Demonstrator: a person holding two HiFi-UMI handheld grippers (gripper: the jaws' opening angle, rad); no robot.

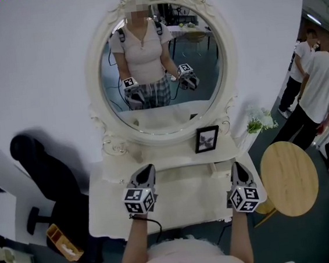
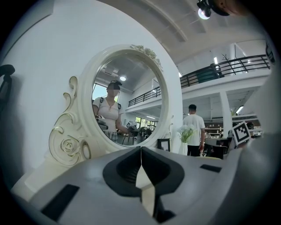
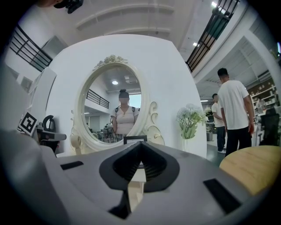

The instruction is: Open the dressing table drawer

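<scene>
Because the drawer sits somewhere under the front edge of the dressing table (image 1: pixel 179 185), at the bottom of the head view where the person's arms and body cover it, no view shows its front or its handle. That is the main hazard: any reach for it would begin blind, and a gripper could strike the edge of the tabletop or slide past the handle.

The big oval mirror (image 1: pixel 95 77) stands on the back of the same tabletop, so a hard or jerky pull could, I judge, rock the whole piece. The round wooden table (image 1: pixel 289 179) stands just beside the right end and the black chair (image 1: pixel 48 169) near the left end, which leaves little room for an elbow to swing out.

The left gripper (image 1: pixel 147 169) and right gripper (image 1: pixel 239 165) both hover above the tabletop, pointing level at the mirror. Each pair of fingers (image 2: pixel 125 169) is pressed fully together with nothing between them. Lowered like that, they would only bump the handle, so they need to part first.

Smallest are the picture frame (image 1: pixel 207 138) at the mirror's foot and the flowers (image 1: pixel 261 121) at the right rear corner; both look light enough to tip if the drawer sticks and then gives suddenly. The body also stands close to the front edge and may block the drawer's travel.
</scene>
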